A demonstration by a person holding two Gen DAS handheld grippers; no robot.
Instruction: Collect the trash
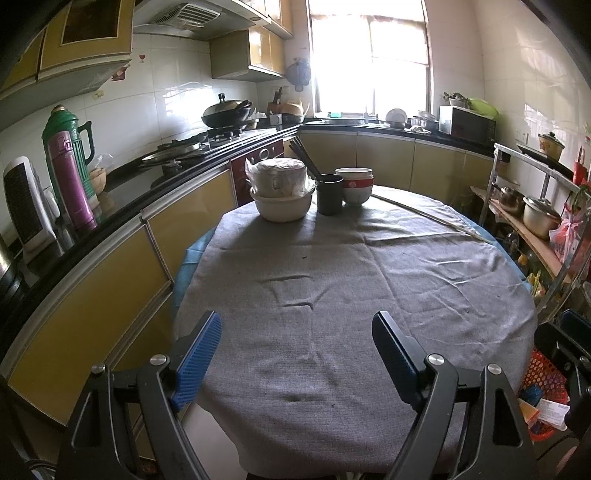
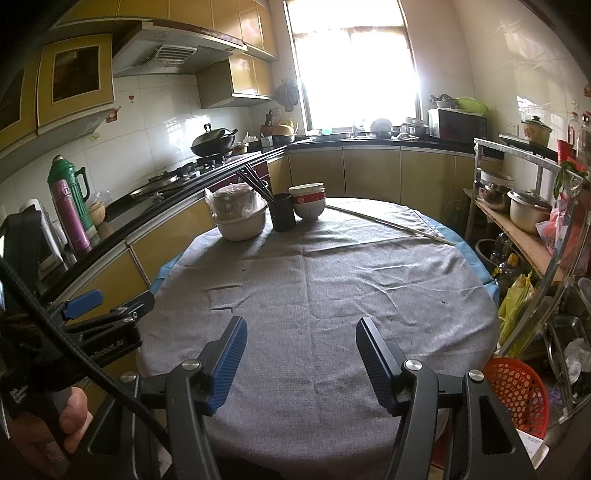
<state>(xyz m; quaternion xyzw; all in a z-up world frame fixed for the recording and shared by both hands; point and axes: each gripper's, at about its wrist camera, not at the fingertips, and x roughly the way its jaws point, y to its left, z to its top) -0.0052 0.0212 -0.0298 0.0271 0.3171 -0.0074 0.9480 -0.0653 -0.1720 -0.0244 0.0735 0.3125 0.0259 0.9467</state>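
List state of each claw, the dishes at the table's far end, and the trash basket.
left claw: open, empty
right claw: open, empty
chopstick holder: upright, chopsticks inside
stacked bowls: upright, nested
plastic-wrapped container: sitting in cream bowl
orange basket: beside table, paper trash inside

I am in a lived-in home kitchen. A gas stove [image 1: 218, 134] with a wok [image 1: 227, 114] sits under a range hood [image 1: 184, 18], yellow cabinets [image 1: 384, 162] line the tiled walls, a microwave [image 1: 467, 125] stands by the window [image 1: 369, 55], and bowls [image 1: 354, 184] rest on my cloth-covered table [image 1: 351, 295].
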